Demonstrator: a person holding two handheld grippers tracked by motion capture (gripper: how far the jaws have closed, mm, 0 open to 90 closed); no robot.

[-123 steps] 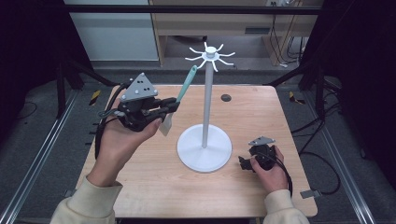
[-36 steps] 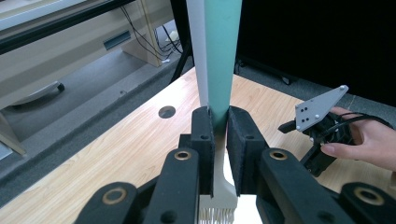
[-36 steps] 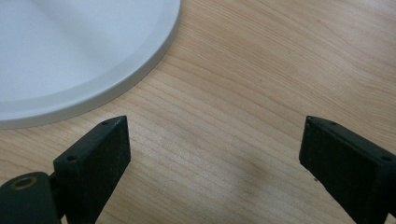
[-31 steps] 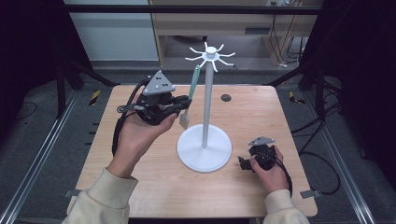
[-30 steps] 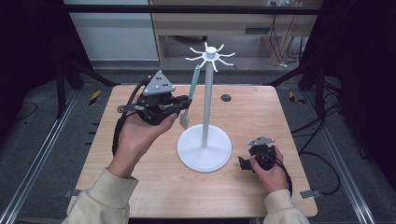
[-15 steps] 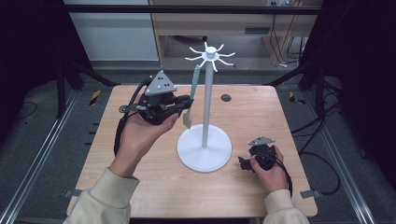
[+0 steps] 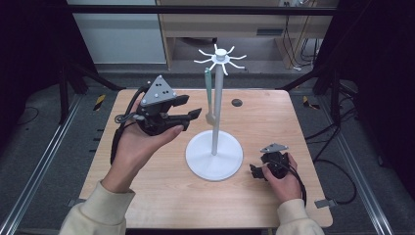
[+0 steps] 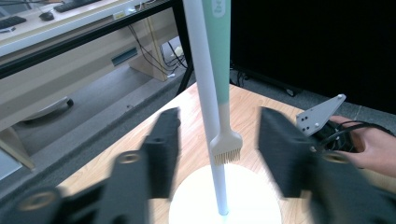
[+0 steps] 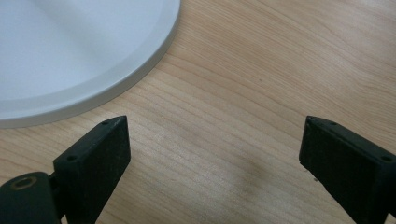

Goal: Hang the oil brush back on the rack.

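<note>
Wooden table [image 7: 161, 196] fills the middle of the high view, with dark floor and metal rails to either side and a pale cabinet along the top edge. At centre frame stands a white rack [image 7: 214, 155]: round base, thin pole, a crown of hooks at the top. A brush [image 7: 209, 95] with a mint-green handle hangs from one hook on the pole's left side, bristles down, just beside the pole and clear of the base.

Left of centre, the left gripper [image 7: 192, 113] is held level by a raised hand, palm up beneath the body, jaws aimed right toward the brush. Its jaws have just been opening. In the left gripper view [image 8: 215, 144] they stand apart on either side of the brush head [image 8: 227, 148] with gaps on both sides, so nothing is gripped. The brush hangs by itself.

At lower right of the high view, the right gripper [image 7: 255, 171] lies low on the table beside the base, the hand curled over it. In the right gripper view [image 9: 212, 149] its jaws are spread wide over bare wood, with the base's rim at upper left.

I judge the hanging step done and the release in hand. The next move calls for drawing the left gripper straight back toward the left of the frame, jaws kept apart, without brushing the head and swinging the brush off its hook.
</note>
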